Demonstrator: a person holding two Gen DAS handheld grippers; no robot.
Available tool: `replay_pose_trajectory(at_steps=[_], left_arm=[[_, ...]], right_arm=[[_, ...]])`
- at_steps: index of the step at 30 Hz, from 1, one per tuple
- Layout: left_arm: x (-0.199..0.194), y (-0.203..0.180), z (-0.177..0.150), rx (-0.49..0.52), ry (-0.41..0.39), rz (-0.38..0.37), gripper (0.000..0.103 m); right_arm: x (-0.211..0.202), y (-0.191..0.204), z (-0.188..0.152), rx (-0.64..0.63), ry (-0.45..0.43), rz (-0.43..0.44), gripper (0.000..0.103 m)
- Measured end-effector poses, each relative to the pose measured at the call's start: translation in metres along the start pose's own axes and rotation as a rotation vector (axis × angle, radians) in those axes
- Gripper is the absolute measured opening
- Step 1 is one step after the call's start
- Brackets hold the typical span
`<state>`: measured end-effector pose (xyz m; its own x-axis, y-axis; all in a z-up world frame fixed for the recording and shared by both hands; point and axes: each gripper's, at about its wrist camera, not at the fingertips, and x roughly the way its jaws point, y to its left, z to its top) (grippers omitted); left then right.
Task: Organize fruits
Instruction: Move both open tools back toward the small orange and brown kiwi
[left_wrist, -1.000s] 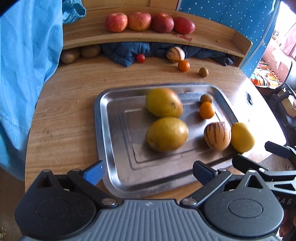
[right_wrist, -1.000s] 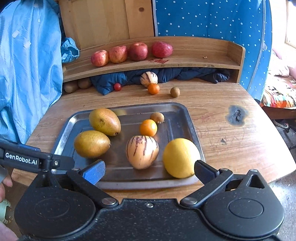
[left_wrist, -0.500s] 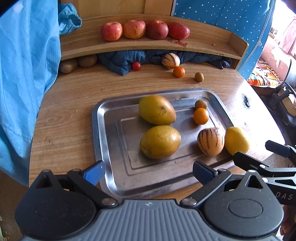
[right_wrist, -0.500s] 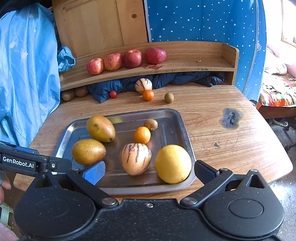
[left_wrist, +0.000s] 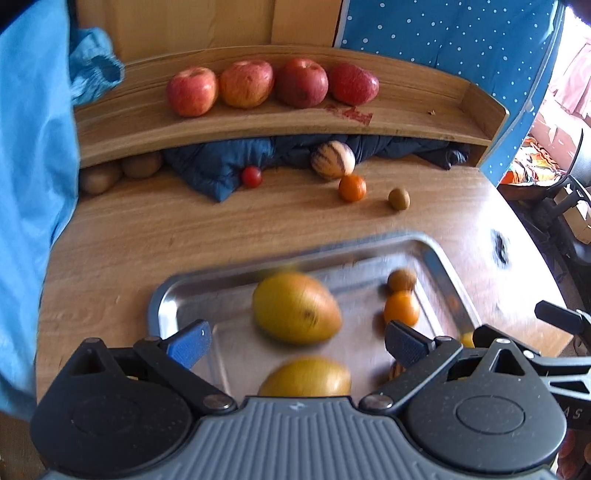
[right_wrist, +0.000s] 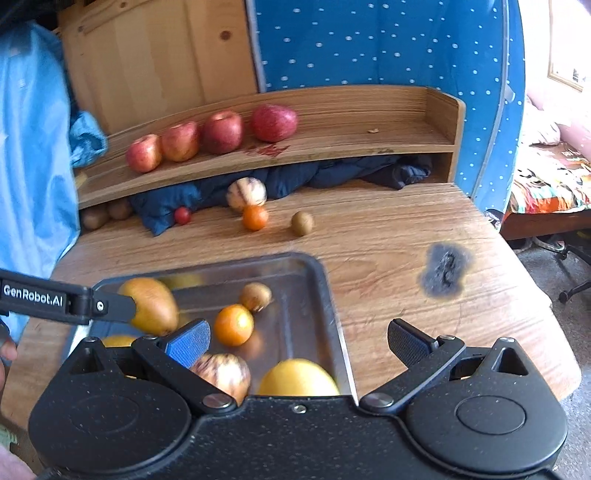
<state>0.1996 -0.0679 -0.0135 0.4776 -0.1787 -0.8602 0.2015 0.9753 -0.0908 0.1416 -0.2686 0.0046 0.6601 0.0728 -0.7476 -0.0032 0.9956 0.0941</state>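
A steel tray (left_wrist: 162, 295) (right_wrist: 325, 295) lies on the wooden table and holds two mangoes (left_wrist: 295, 310), an orange (left_wrist: 400, 308) (right_wrist: 233, 325), a kiwi (left_wrist: 402, 280) (right_wrist: 255, 296), a striped melon (right_wrist: 221, 373) and a yellow lemon (right_wrist: 297, 378). My left gripper (left_wrist: 295, 341) hangs open above the tray's near part, over the mangoes. My right gripper (right_wrist: 295, 341) is open too, above the tray's right rim. Loose on the table behind lie a striped melon (left_wrist: 332, 159), an orange (left_wrist: 352, 188), a kiwi (left_wrist: 399, 198) and a cherry tomato (left_wrist: 252, 176).
Several red apples (left_wrist: 273, 86) line a wooden shelf (left_wrist: 424, 122) at the back. A dark blue cloth (left_wrist: 221, 166) and brown fruits (left_wrist: 118, 171) sit under it. Light blue fabric (left_wrist: 33, 184) hangs at the left. A dark scorch mark (right_wrist: 445, 271) marks the table's right.
Both grippers have lifted and tilted up toward the shelf, so the tray has slid lower in both views. Both stay open with nothing held. The fruits have not shifted.
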Motion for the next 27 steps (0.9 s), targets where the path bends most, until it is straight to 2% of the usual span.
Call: replay_pose_trajectory(at_steps=[6, 14, 22, 27], left_arm=[[0.024, -0.002, 0.036, 0.027, -0.006, -0.039, 0.102], [0.058, -0.007, 0.077, 0.069, -0.017, -0.083, 0.102], [0.097, -0.015, 0.110, 0.118, 0.009, -0.142, 0.102], [0.114, -0.016, 0.123, 0.114, 0.018, -0.166, 0.102]], right_arm=[[0.020, -0.009, 0.019, 0.014, -0.004, -0.037, 0.102], [0.052, -0.001, 0.037, -0.014, -0.027, -0.094, 0.102], [0.079, -0.002, 0.052, -0.059, 0.019, -0.156, 0.102], [0.095, -0.004, 0.063, -0.096, 0.044, -0.147, 0.102]])
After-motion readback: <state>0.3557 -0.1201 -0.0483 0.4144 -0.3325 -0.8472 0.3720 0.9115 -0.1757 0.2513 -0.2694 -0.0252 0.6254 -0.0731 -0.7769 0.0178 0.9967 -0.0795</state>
